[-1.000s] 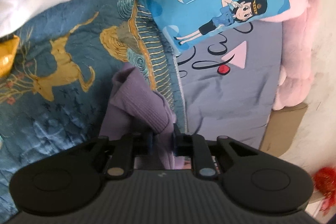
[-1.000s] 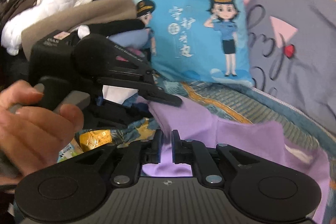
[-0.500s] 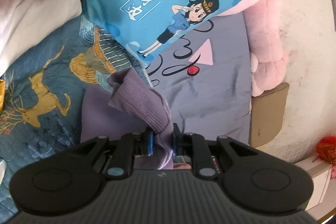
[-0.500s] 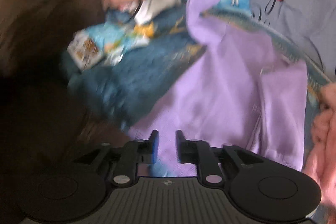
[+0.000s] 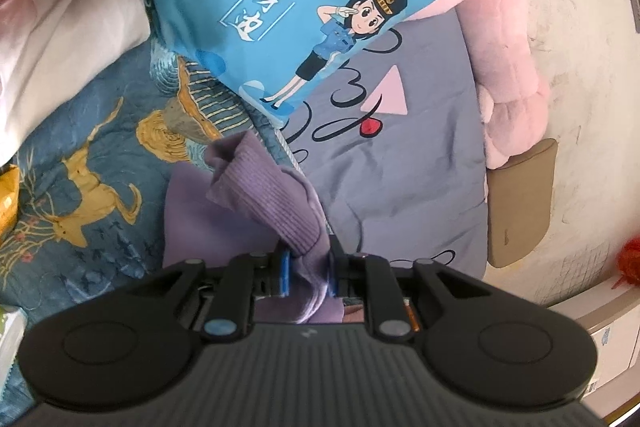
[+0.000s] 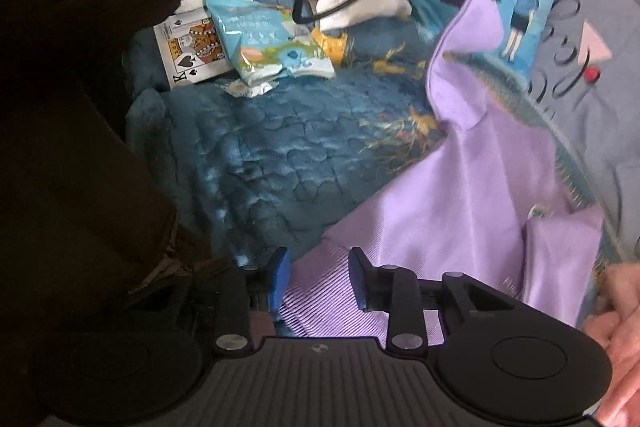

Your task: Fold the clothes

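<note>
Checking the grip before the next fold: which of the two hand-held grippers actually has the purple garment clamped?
The left hand-held gripper: its pads pinch the purple garment at its ribbed cuff. The right hand-held gripper is opening, with the ribbed hem lying loose between its parted jaws.

1. The blue quilt [image 6: 280, 155] lies bare left of the purple garment [image 6: 472, 187], leaving room to pass.
2. A playing card [image 6: 192, 51] and snack packet [image 6: 272, 43] crowd the quilt's far edge.
3. The blue cartoon pillow [image 5: 304, 7] and pink plush [image 5: 508, 39] block the far side.
</note>
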`<action>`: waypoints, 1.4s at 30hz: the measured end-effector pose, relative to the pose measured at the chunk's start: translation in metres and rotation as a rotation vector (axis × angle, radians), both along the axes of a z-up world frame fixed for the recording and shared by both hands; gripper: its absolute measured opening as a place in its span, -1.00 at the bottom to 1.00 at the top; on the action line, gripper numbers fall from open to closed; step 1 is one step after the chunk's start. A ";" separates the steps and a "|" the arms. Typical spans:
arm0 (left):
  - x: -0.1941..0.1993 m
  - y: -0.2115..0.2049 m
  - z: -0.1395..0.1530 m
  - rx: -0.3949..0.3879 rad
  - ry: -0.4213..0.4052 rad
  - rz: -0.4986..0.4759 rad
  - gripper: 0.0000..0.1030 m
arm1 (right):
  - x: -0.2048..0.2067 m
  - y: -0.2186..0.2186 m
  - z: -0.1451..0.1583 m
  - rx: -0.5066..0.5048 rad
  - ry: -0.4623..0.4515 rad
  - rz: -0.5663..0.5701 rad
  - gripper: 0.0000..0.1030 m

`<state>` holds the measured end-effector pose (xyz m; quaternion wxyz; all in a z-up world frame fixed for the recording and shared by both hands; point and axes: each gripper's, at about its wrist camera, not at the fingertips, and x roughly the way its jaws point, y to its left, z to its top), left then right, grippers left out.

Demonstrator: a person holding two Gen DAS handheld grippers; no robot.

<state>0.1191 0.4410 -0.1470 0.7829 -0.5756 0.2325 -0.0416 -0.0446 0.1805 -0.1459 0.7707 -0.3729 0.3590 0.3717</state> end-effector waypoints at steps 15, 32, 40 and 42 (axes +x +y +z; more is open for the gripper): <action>0.008 -0.014 -0.002 0.050 0.035 -0.047 -0.64 | -0.003 0.008 -0.019 -0.081 0.063 0.014 0.01; -0.004 -0.009 0.027 0.072 -0.058 -0.027 -0.64 | 0.023 -0.049 0.020 0.243 0.100 -0.327 -0.84; 0.024 -0.068 0.088 0.143 -0.148 -0.101 -0.64 | 0.032 -0.142 0.038 0.571 0.167 -0.664 -0.84; 0.036 -0.093 0.101 0.144 -0.153 -0.131 -0.64 | 0.026 -0.164 0.039 0.631 0.170 -0.719 -0.84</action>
